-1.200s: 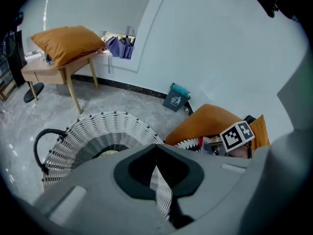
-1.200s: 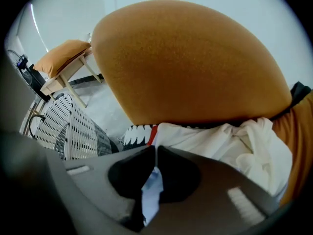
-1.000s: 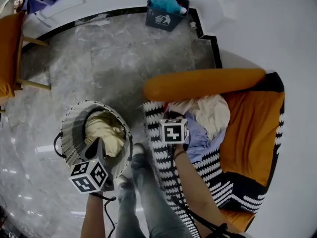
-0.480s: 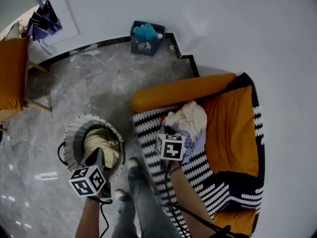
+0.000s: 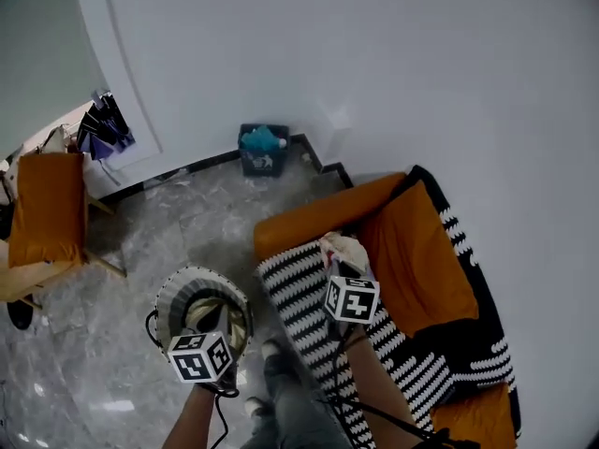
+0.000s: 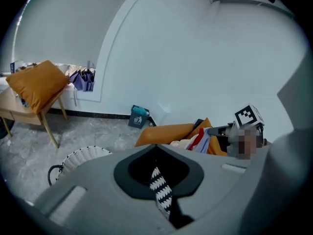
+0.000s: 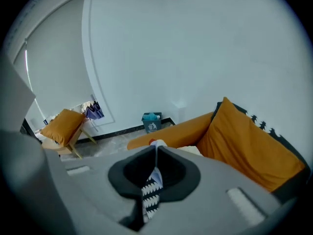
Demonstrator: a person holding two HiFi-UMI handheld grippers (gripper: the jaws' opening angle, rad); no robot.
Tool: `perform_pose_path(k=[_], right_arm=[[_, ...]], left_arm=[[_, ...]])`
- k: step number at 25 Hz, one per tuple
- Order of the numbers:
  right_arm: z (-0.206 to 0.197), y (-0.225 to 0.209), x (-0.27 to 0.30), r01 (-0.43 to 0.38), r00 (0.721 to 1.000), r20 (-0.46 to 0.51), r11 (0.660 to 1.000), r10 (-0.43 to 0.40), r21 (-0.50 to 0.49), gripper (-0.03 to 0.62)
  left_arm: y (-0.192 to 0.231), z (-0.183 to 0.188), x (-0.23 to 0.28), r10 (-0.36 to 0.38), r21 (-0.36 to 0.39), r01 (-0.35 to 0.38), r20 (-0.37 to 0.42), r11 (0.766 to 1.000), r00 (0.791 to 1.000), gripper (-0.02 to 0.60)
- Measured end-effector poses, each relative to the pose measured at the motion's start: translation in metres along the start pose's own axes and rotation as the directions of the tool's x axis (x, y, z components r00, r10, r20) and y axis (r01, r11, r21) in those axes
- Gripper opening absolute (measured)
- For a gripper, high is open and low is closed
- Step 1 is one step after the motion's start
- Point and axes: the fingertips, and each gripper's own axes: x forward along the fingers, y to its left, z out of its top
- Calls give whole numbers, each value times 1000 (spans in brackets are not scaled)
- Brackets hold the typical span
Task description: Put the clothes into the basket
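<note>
Clothes (image 5: pixel 346 249) in right tongs (image 7: pixel 156 151) over sofa (image 5: pixel 421 260)

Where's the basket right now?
Head view, lower left: the basket stands on the floor, just left of the sofa.

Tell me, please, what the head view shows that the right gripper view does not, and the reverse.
Head view only: the basket, already holding clothes, and the left gripper. Right gripper view only: the right gripper with its jaws closed on a garment. Both: the orange sofa, the blue bin and the orange chair.
</note>
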Motion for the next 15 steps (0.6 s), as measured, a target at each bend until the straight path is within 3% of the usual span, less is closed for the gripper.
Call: perform_pose_path(k=[7,11,15], right_arm=[[59,1,-75,18,992,127,1000,-21,21,17],[99,-6,-116,34,976,216,999,-39,30,17],[124,-21,-171,57,954,291,998,-65,37,17]], left_arm=[[-29,62,-50,-49,123,37,94,992,994,-6],[-48,100,-79,-67,187,35,167,982,984,-6],[-75,115,-117,-91,261,30,226,965,970,-6]])
